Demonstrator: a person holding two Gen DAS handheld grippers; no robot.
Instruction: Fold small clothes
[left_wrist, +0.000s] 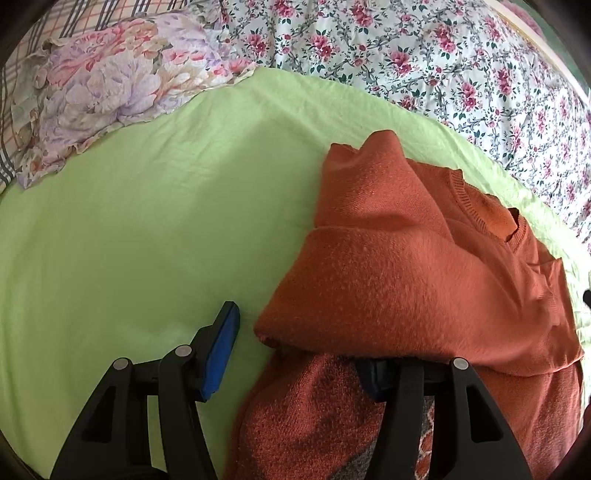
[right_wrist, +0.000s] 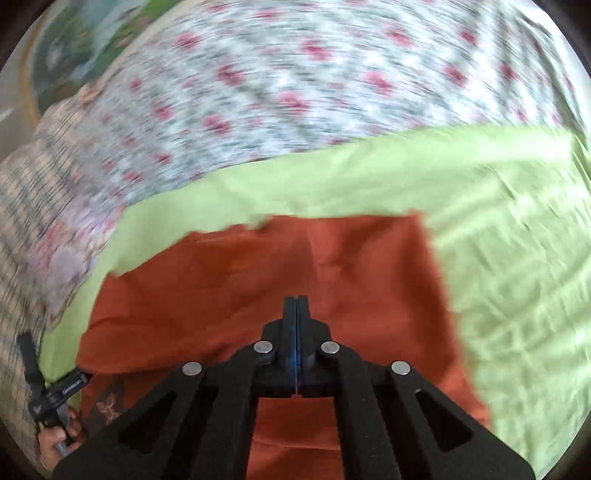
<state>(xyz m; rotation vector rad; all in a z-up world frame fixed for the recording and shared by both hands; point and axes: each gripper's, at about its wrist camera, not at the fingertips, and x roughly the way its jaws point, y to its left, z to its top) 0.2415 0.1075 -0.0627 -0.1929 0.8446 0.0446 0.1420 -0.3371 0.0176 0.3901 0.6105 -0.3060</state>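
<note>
The orange sweater (left_wrist: 424, 266) lies part-folded on the green sheet (left_wrist: 147, 221) of the bed, one side already turned over the body. In the left wrist view the left tool (left_wrist: 303, 354) stands half open, its right finger tucked under the folded layer and gripping nothing; it should clamp the edge before lifting. In the blurred right wrist view the right tool (right_wrist: 296, 306) is fully closed and empty above the sweater (right_wrist: 221, 295); slow it, then open it before grasping.
</note>
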